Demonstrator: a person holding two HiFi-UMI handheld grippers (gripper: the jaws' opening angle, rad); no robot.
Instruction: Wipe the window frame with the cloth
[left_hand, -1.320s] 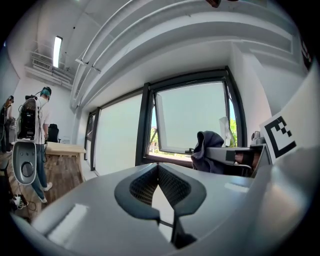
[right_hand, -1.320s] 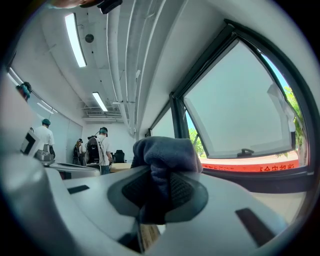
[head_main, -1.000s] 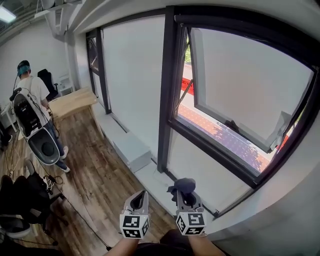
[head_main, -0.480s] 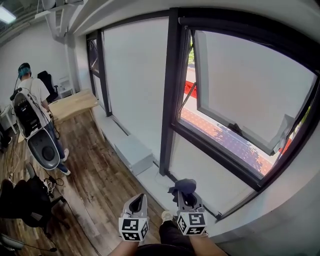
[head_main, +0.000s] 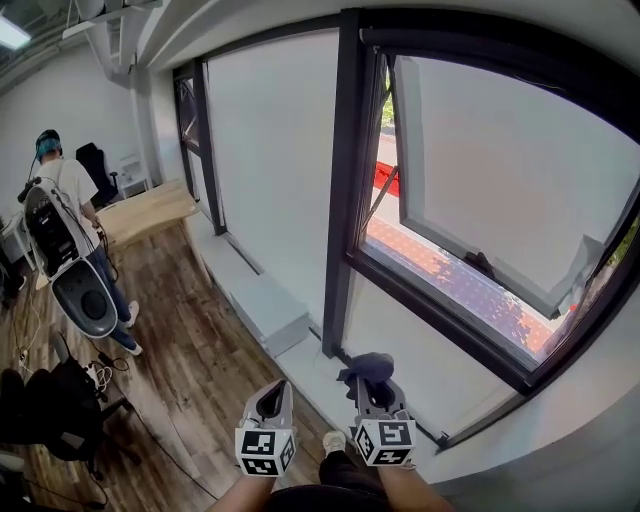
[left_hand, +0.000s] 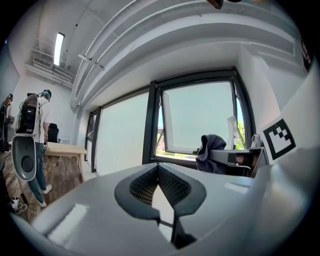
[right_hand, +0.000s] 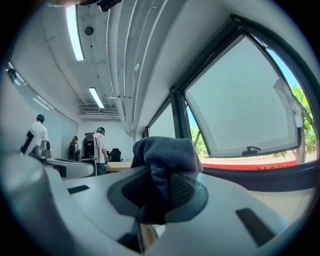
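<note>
Cloth (right_hand: 162, 150) (tail hidden) in right gripper (right_hand: 159, 190)

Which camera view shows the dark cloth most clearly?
The right gripper view: the cloth fills its centre, pinched between the fingers. The head view shows it small; the left gripper view shows it distant, from the side.

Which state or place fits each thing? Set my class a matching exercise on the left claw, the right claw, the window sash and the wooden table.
Things:
1. left claw
2. right claw
3. window sash
4. wooden table

States or places:
A. tilted open
B. shut on the cloth
C. shut, nothing in it
D. far left, by the wall

Pairs: 1-C, 2-B, 3-A, 4-D
</note>
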